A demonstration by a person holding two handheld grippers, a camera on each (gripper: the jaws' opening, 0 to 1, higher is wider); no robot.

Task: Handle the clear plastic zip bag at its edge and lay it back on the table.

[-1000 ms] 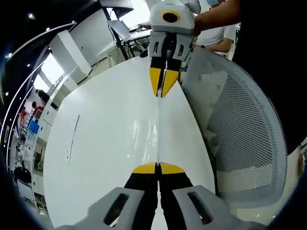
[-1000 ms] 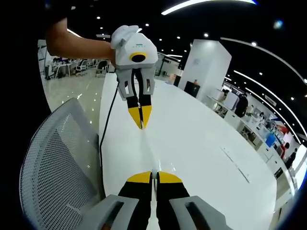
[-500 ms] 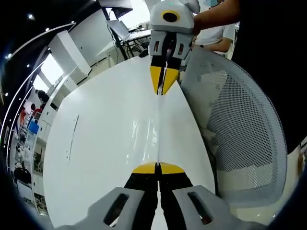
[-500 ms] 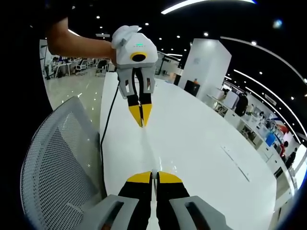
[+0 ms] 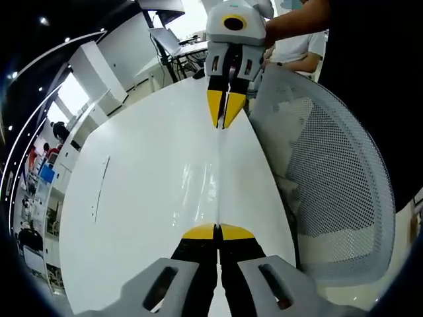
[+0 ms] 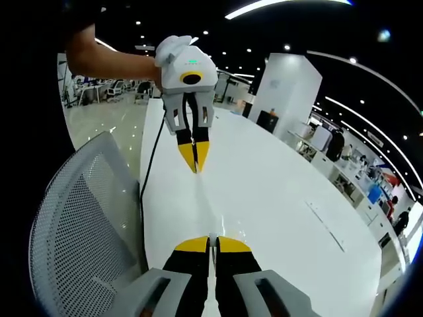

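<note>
Mesh chair (image 5: 330,178) hard against the bare table (image 5: 145,191) edge.

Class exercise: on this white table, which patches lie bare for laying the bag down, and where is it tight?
Bare room: the glossy white table, from the stretched clear plastic zip bag across to its far edge. Tight: the side beside the grey mesh office chair, and along the bag held taut between the left tongs and right tongs.

The bag (image 5: 215,178) hangs stretched between the two grippers, above the table (image 5: 132,198). A chair (image 5: 330,191) stands beside the table.
</note>
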